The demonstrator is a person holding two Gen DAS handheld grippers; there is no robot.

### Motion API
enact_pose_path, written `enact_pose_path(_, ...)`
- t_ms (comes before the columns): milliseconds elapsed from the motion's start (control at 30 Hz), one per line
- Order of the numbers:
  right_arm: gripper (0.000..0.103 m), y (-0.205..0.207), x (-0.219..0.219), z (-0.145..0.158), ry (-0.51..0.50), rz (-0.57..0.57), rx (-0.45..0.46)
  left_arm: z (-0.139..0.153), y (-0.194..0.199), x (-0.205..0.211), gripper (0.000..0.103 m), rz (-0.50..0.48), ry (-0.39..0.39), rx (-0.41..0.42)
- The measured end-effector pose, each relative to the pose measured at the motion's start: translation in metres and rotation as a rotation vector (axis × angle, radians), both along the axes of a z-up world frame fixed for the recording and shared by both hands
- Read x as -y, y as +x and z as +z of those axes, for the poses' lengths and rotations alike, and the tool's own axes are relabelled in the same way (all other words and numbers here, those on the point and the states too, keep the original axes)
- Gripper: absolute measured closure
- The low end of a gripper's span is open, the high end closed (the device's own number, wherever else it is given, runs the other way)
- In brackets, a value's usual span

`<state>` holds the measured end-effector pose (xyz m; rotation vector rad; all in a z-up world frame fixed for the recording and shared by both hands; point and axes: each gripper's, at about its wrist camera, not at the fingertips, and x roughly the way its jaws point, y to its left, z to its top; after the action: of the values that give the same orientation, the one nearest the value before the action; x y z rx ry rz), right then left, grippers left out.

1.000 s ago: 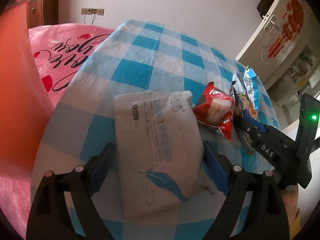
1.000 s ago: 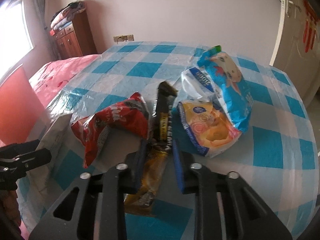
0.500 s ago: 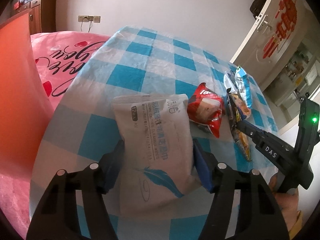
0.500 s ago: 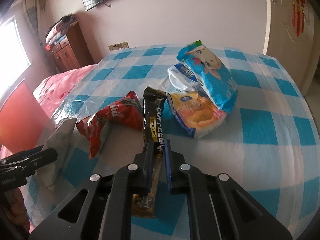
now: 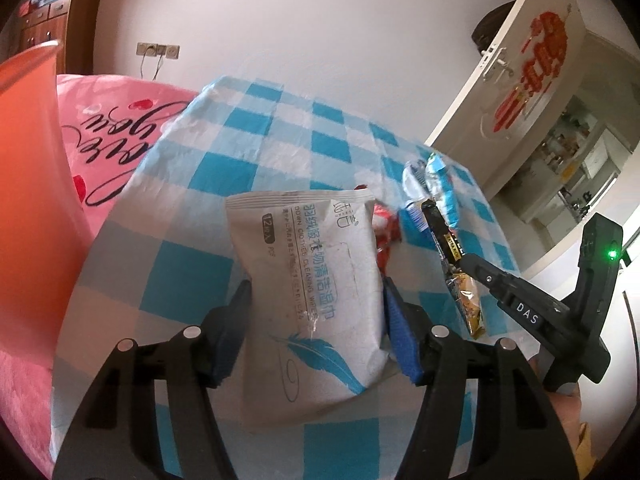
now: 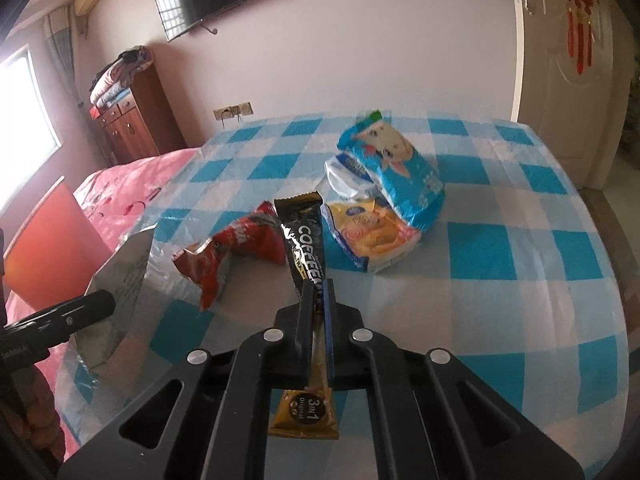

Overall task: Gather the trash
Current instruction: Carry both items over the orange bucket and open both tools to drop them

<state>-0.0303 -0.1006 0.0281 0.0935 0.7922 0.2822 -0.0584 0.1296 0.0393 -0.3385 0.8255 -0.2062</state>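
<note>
In the left wrist view, we see our left gripper [image 5: 316,320] closed in on a grey wipes pack [image 5: 316,280], a blue pad pressing each long side; its jaws have just been closing and the pack stands between them, tilted up off the blue-and-white checked table [image 5: 248,152]. On the pack we read "DOWN CLOTHES CLEANING WIPES", a "12" in a dark badge, some Chinese characters, and a blue feather drawn below. To the right, our right gripper [image 5: 460,268] pinches a black-and-gold coffee stick [image 5: 456,272]; its arm carries the letters "DAS". A red snack bag [image 5: 386,236] peeks from behind the pack, and a blue-and-white bag [image 5: 436,184] lies further back. An orange bin [image 5: 32,168] fills the left edge, beside a pink blanket [image 5: 108,128] with looping black script we can only partly read.

In the right wrist view, our right gripper [image 6: 316,300] is shut tight on the coffee stick [image 6: 304,232], held off the table [image 6: 500,240]. We read "COFFEE" up its black part and "3in1 Original" on the gold end below the jaws. The red snack bag [image 6: 236,252] lies just left of it, torn open. Behind it sit a yellow biscuit pack [image 6: 372,236] and the blue-and-white bag [image 6: 396,172], touching each other. At far left, our left gripper [image 6: 100,304] grips the wipes pack [image 6: 120,280].
</note>
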Motion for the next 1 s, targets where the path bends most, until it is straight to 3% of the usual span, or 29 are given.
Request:
enact_pose_path(300,0.098,-0.015,-0.004,0.039,0.054,0.018,0.061,0.027,-0.012,-0.005,0.039,-0.005,-0.003,0.085)
enact_pose_path(533,0.098,-0.021,-0.029,0.087,0.131,0.092,0.12,0.061,-0.027,-0.022,0.039,0.019,-0.013,0.179)
enact_pose_path(733,0.098,-0.02,-0.079,0.128,0.19,0.223,0.162,0.093,-0.042,-0.056,0.039,0.103,-0.004,0.255)
enact_pose_path(1000,0.098,-0.006,-0.174,0.161,0.276,0.436,0.146,0.119,-0.07,-0.133,0.039,0.322,0.032,0.315)
